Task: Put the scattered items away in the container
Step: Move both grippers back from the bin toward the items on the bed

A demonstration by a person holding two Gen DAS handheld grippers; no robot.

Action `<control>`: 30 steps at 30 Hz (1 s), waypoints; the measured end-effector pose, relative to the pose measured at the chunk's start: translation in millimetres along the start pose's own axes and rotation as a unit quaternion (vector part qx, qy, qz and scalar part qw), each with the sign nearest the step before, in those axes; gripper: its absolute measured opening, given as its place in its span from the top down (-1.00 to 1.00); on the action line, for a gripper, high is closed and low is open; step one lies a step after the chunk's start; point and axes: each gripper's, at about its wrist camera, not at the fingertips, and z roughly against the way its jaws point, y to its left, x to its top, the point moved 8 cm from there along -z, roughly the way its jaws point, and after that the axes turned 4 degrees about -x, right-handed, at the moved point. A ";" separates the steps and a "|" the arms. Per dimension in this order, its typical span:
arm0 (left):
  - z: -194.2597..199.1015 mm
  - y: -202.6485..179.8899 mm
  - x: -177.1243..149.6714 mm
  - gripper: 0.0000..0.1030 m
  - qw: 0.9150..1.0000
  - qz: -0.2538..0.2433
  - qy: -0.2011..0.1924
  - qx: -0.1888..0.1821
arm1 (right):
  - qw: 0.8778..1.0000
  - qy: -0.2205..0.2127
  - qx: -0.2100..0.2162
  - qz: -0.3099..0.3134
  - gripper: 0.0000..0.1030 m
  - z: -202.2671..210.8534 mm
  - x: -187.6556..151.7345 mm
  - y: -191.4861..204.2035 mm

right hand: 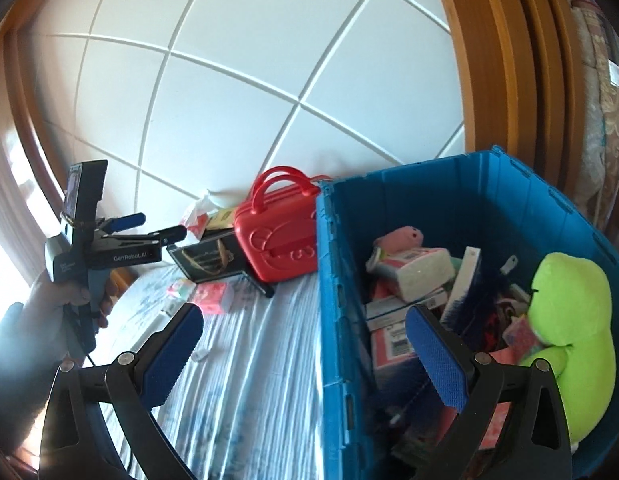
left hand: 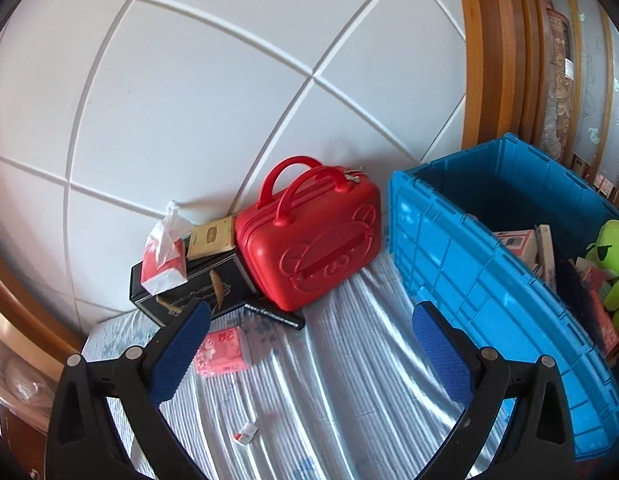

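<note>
A blue crate (left hand: 461, 248) (right hand: 341, 288) stands on the striped bed cover (left hand: 329, 360) at the right. It holds a green plush toy (right hand: 569, 320), a pink plush (right hand: 401, 238) and several boxes. A red bear case (left hand: 313, 240) (right hand: 277, 244), a black box (left hand: 205, 284), a red tissue pack (left hand: 161, 264) and a pink packet (left hand: 221, 350) lie by the wall. My left gripper (left hand: 309, 344) is open and empty above the bed, also seen in the right wrist view (right hand: 157, 228). My right gripper (right hand: 305, 340) is open and empty over the crate's near left wall.
A white panelled headboard (left hand: 229, 100) backs the bed. A small white and red piece (left hand: 245, 432) lies on the cover near the left gripper. A black pen-like stick (left hand: 277, 314) lies before the black box. Wooden frame (left hand: 489, 60) and curtains stand at the right.
</note>
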 end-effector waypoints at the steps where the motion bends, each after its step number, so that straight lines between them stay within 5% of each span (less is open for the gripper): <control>1: -0.7 13.6 -7.6 -1.00 1.000 0.005 0.004 0.005 | 1.000 0.003 0.002 0.003 -0.99 -4.1 -0.6 8.0; 17: -12.8 195.4 -143.0 -1.00 0.992 0.094 0.064 0.052 | 0.994 0.068 0.030 0.075 -0.99 -100.5 -43.4 160.9; 30: -79.0 284.7 -228.6 -1.00 0.986 0.118 0.106 0.049 | 0.981 0.153 0.027 0.119 -0.99 -231.2 -139.9 277.6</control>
